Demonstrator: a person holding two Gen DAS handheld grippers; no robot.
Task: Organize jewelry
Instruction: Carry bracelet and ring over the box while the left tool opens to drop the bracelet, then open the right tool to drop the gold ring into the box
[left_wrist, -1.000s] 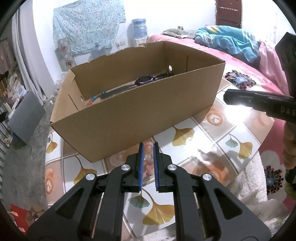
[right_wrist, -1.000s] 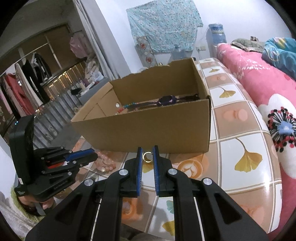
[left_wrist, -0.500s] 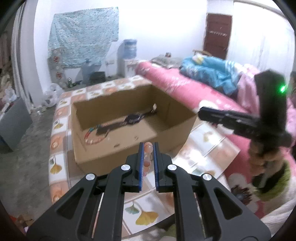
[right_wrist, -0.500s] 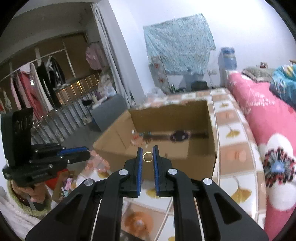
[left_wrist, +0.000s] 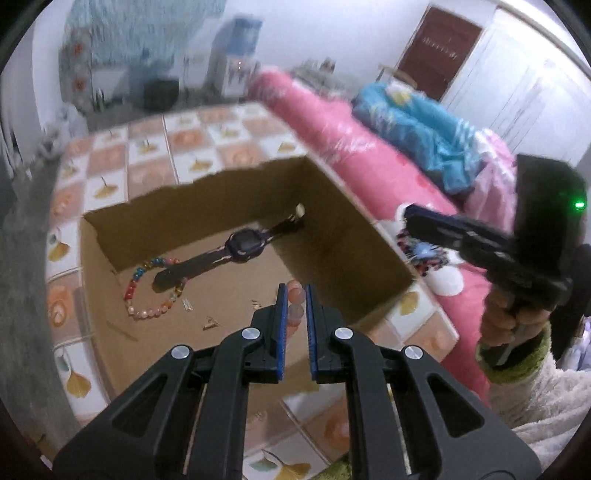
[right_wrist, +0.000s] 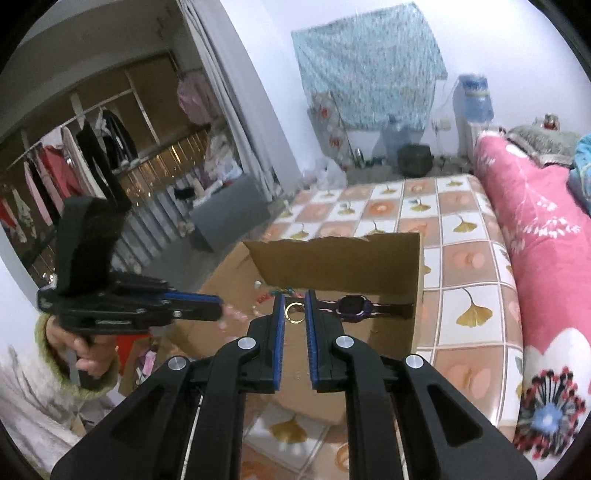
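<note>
1. Low in the left wrist frame, the left gripper (left_wrist: 294, 299) pinches a pink bead bracelet (left_wrist: 296, 306) above the cardboard box (left_wrist: 354, 236); a purple watch (left_wrist: 243, 246) and a multicoloured bracelet (left_wrist: 147, 291) lie on the box floor at centre.
2. At the centre of the right wrist frame, the right gripper (right_wrist: 294, 308) pinches a gold ring (right_wrist: 294, 309) over the box; the left gripper sits mid-left.

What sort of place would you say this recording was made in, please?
Most likely a lived-in bedroom at home: a bed with a pink floral quilt, clothes on a hanging rail, and a water dispenser against the far wall.
</note>
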